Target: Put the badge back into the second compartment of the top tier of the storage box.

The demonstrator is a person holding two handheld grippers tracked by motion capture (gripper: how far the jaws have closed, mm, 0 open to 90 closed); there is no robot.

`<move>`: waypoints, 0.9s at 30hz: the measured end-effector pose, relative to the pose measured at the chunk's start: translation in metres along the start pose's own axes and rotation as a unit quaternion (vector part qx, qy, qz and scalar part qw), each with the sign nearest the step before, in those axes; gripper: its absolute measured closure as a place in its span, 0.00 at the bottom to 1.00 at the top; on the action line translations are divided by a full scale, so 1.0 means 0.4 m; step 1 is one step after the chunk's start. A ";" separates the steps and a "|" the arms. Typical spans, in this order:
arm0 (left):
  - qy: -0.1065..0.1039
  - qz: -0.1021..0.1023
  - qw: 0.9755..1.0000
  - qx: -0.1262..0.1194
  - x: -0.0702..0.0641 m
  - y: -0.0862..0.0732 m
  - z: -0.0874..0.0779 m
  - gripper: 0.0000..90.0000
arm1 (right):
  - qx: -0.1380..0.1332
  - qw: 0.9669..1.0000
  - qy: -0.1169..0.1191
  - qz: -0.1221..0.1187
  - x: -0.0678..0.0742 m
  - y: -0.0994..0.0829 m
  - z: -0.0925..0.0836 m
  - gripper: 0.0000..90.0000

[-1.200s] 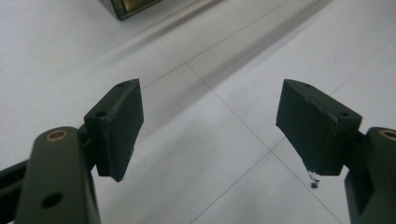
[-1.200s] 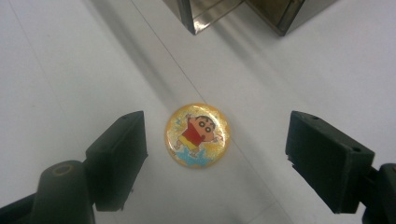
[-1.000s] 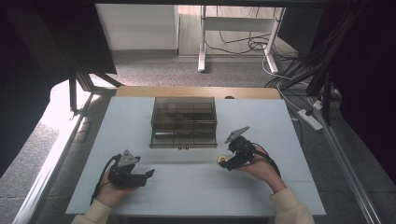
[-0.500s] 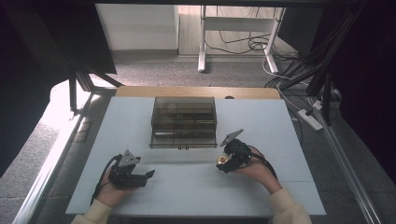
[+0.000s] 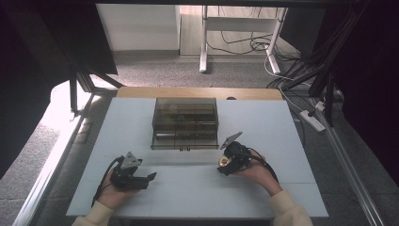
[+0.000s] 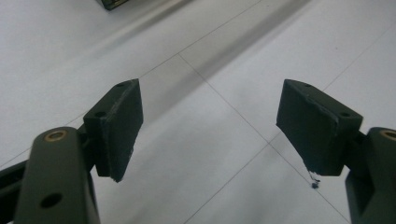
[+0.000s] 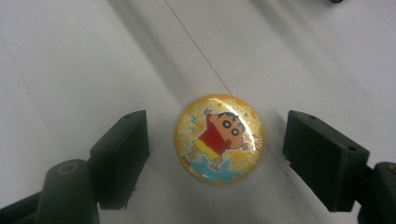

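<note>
- Right gripper: two fingers, released but just closing in, either side of one round cartoon badge, untouched, flat on the white surface.
- Left gripper: fingers spread, nothing between.
- One compartmented box beyond.

Cream sleeves cover both forearms. Each hand holds a black gripper: the left gripper and the right gripper each carry a grey 3-cornered plate, a black cable, 2 black jaws and brass-coloured pivot bushings.
</note>
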State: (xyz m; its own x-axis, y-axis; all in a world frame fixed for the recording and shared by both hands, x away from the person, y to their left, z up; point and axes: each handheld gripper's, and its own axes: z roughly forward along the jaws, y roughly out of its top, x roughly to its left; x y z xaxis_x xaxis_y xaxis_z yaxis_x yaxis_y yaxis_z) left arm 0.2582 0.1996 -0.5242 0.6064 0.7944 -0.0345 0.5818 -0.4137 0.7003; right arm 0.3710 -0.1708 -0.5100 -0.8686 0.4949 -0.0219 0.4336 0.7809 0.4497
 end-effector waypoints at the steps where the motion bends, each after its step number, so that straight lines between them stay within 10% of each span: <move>1: 0.000 0.000 1.000 0.000 0.000 0.000 0.000 0.26 | 0.001 1.000 -0.002 -0.001 0.000 0.000 -0.001 0.27; 10: -0.001 0.003 1.000 0.002 -0.002 0.000 0.002 0.26 | -0.003 1.000 -0.001 -0.006 0.002 0.001 -0.009 0.52; 27: 0.000 0.002 1.000 0.001 -0.001 -0.001 0.000 0.26 | -0.008 1.000 0.009 -0.005 -0.005 0.000 -0.014 0.53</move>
State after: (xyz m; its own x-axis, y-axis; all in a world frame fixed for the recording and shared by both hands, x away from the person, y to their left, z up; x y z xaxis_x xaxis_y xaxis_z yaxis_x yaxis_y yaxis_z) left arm 0.2579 0.1995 -0.5245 0.6091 0.7925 -0.0310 0.5794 -0.4180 0.6997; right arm 0.3714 -0.1741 -0.5049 -0.8767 0.4809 -0.0110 0.4215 0.7789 0.4644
